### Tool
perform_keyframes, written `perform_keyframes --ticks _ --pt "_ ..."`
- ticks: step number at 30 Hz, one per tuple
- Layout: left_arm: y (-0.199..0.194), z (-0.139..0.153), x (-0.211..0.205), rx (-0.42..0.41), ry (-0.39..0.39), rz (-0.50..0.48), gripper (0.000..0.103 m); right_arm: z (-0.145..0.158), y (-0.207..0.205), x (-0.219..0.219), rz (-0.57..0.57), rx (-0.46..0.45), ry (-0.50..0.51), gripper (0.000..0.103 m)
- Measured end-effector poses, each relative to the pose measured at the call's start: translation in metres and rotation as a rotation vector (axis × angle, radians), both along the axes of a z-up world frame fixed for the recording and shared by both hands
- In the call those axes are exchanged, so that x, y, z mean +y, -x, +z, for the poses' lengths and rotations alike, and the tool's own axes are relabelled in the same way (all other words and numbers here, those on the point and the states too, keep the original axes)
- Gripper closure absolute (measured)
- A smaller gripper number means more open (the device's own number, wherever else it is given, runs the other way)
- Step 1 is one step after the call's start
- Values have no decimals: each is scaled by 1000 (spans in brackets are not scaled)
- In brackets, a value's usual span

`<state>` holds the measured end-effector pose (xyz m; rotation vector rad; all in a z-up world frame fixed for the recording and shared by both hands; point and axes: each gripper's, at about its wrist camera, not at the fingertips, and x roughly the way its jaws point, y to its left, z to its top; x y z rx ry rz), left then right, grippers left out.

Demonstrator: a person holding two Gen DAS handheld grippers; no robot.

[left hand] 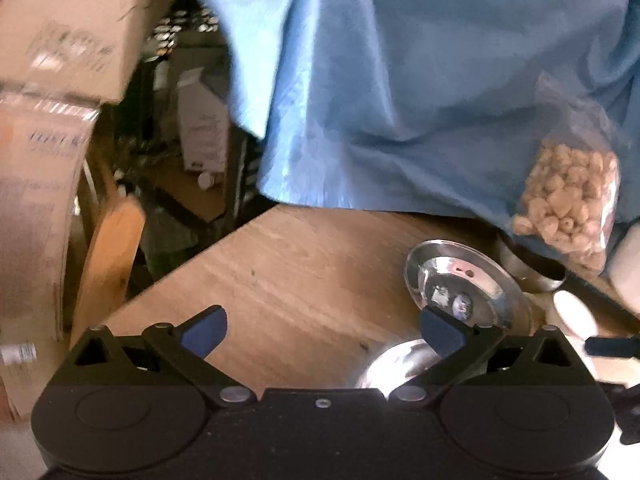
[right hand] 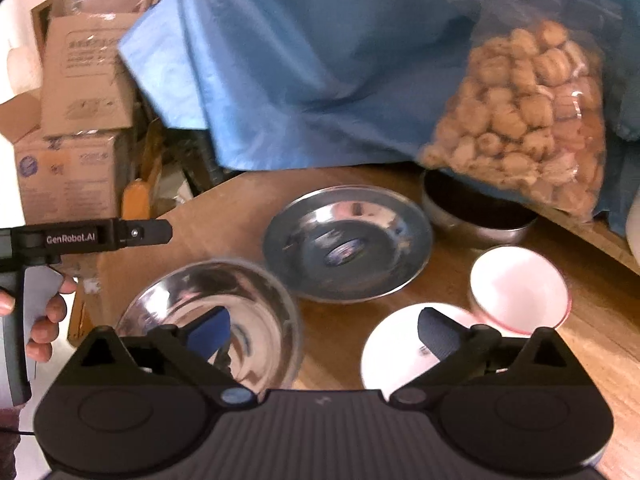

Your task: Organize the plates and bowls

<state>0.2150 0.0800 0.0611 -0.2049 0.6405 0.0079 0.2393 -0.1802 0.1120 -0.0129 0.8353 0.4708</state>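
In the right wrist view a steel plate [right hand: 348,242] lies mid-table, a steel bowl [right hand: 212,316] stands in front of it at the left, and a dark-lined steel bowl [right hand: 476,214] stands behind at the right. A white bowl [right hand: 520,286] and a white plate [right hand: 396,350] lie at the right front. My right gripper [right hand: 324,338] is open and empty, above the gap between the steel bowl and the white plate. My left gripper [left hand: 322,330] is open and empty over bare wood; the steel plate [left hand: 464,286] and steel bowl [left hand: 400,366] lie at its right. The left gripper's body [right hand: 92,236] shows at the left.
A blue cloth [right hand: 320,60] hangs behind the table [right hand: 224,212]. A clear bag of brown nuts [right hand: 528,120] leans over the dark-lined bowl. Cardboard boxes [right hand: 80,120] stack beyond the table's left edge, with clutter below [left hand: 192,140].
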Motion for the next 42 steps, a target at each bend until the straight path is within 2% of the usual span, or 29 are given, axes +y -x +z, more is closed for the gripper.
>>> perform_keyframes --ticks 3,6,16,24,38,40,42 --pt "-20 2 -7 -16 -56 -47 1 -3 -13 -7 -38 7 -8 1" --pt "-43 2 -15 -15 -76 -107 1 -8 -26 -10 -67 25 -7 0" --pt "-90 -17 -27 59 -5 -229 1 -21 -59 13 -52 76 49 1" --pt "-103 -26 -37 80 -25 -296 1 -35 -75 17 -73 117 45 3" --pt "-108 -27 -41 91 -4 -338 13 -43 -82 8 -115 140 20 19" --pt "-109 -28 -42 103 1 -336 21 -43 -82 7 -121 142 19 22" --pt "-111 -29 -42 112 4 -341 24 -44 -82 6 -125 146 16 25"
